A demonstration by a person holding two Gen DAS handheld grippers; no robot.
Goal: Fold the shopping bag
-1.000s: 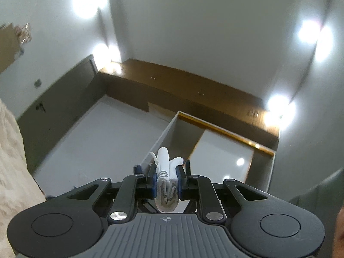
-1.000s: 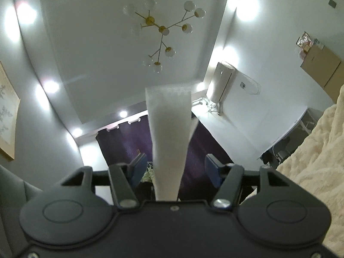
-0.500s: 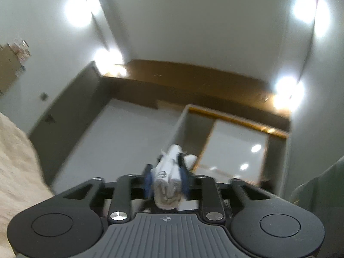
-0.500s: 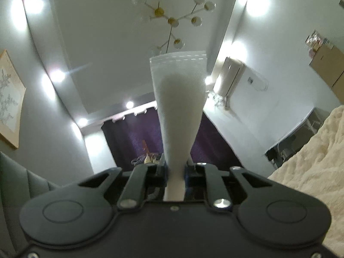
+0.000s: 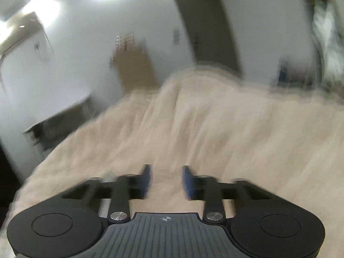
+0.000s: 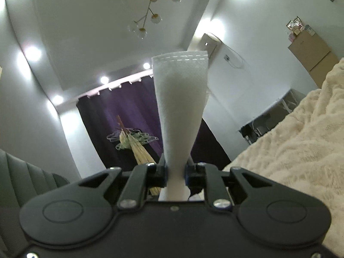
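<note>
The hand-over is what changed. A second ago my left gripper (image 5: 166,180) was clamped on a bunched white wad of fabric and pointing up at the ceiling. Now it has swung down to face the cream blanket (image 5: 236,129) on the bed. Its blue pads stand apart with only blanket showing between them, and the jaws are closing on nothing. That view is smeared by motion, so I can't make out any part of the bag ahead of the left gripper.

The right gripper (image 6: 176,172) did the opposite. Its jaws stood wide on either side of the white strip a second ago, and now they are pinched narrow on it. So the shopping bag (image 6: 180,99) is in the right gripper alone. A flat band with a stitched hem rises straight out from between the pads and fans wider towards the ceiling, while the rest runs back under the gripper body, out of sight. The blanket lies off to this gripper's right and below.

I take it the bag now hangs from a single grip and the left is free to take a new hold. The body of the bag is hidden, so I can't judge how many folds are done. With one narrow pinch on soft fabric, slipping is my main worry.
</note>
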